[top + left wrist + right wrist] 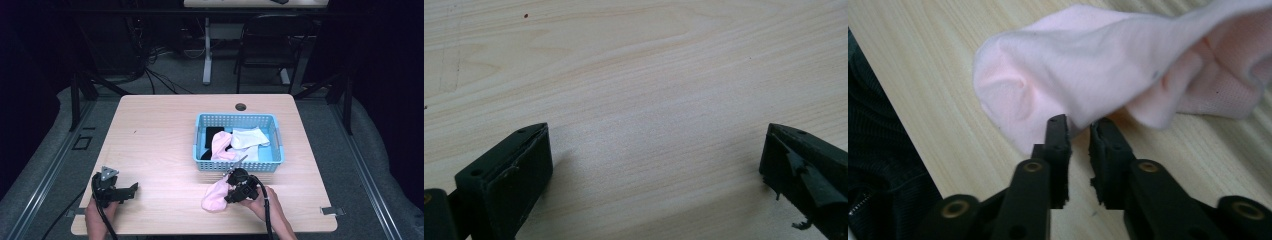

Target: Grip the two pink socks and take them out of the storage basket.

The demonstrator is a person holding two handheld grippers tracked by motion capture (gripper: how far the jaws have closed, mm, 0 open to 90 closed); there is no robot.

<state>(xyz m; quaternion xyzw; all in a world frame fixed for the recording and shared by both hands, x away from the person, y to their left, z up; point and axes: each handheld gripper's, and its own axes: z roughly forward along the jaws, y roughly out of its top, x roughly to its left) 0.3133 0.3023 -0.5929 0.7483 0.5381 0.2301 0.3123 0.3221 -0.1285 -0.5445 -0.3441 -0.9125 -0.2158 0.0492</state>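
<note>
A pale pink sock (214,196) (1088,75) lies crumpled on the wooden table, near the front edge and right of the middle. My right gripper (229,197) (1079,125) is low over the sock's edge, its jaws slightly parted. The fabric sits at the tips and the pads do not press on it. My left gripper (133,189) (656,150) rests near the table's front left corner. Its jaws are wide apart over bare wood and hold nothing.
A blue plastic basket (235,117) stands just behind the right gripper. It holds another pink sock (220,145), a white sock (248,137) and something black (212,134). A cable hole (240,106) is at the table's far edge; a black chair (270,40) stands beyond.
</note>
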